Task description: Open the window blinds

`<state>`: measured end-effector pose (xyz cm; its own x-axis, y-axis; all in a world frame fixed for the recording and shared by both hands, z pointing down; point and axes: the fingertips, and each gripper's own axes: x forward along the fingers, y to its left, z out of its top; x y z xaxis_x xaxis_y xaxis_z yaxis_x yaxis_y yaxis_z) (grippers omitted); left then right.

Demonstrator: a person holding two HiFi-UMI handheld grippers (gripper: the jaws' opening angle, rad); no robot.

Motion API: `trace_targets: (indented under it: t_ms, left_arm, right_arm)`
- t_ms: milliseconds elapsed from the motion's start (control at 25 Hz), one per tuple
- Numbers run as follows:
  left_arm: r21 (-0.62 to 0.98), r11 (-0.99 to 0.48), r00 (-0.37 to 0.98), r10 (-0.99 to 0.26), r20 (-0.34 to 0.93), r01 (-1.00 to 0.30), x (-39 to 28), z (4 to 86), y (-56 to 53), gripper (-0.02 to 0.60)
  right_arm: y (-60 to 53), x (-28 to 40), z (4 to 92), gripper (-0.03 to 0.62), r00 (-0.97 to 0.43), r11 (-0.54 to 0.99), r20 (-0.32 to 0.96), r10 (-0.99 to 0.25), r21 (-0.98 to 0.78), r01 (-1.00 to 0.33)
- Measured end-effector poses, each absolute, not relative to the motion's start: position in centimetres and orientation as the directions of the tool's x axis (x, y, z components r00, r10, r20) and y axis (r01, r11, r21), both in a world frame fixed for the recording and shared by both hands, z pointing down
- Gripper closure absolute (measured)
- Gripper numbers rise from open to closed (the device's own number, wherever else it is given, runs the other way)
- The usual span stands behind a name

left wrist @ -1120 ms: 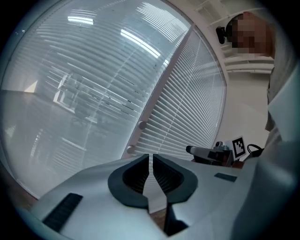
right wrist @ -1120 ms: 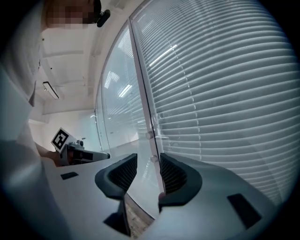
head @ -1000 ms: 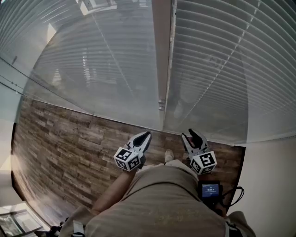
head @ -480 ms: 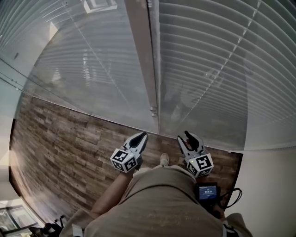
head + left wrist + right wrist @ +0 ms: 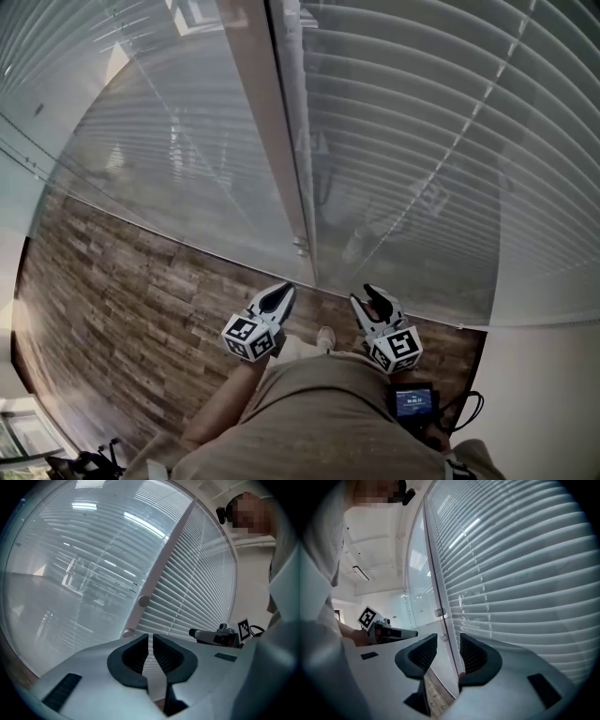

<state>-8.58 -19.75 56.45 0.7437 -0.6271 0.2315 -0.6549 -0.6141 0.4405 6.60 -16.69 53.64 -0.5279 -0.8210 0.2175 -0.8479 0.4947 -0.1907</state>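
Closed window blinds (image 5: 422,141) straight ahead and above, slats level, either side of an upright frame post (image 5: 272,122). Left hand-held gripper (image 5: 283,292) pinched shut on nothing; right hand-held gripper (image 5: 370,292) parted, empty. Probably up and forward next, to that post's small knob (image 5: 300,246), nearer the left.

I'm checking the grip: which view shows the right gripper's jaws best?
The right gripper view: the right gripper is close, jaws apart and empty. The head view shows it small from above; the left gripper view, side-on.
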Motion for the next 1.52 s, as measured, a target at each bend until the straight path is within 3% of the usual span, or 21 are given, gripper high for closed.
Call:
trace_targets:
  t_ms: [320, 840, 1520]
  left_arm:
    - [0.461, -0.596, 0.737, -0.634, 0.232, -0.658, -8.8, 58.2, -20.9, 0.541]
    - [0.442, -0.681, 0.809, -0.536, 0.242, -0.584, -6.9, 56.8, -25.5, 0.541]
    - [0.416, -0.661, 0.778, -0.578, 0.247, -0.624, -7.6, 56.0, -24.0, 0.541]
  right_arm:
    - [-17.4, 6.8, 55.0, 0.434, -0.523, 0.485, 0.24, -0.818, -0.203, -0.851]
    - [-20.2, 9.4, 53.3, 0.434, -0.383, 0.339, 0.228, -0.895, -0.21, -0.917]
    - [-19.8, 7.8, 52.4, 0.434, -0.465, 0.423, 0.214, -0.859, -0.215, -0.88]
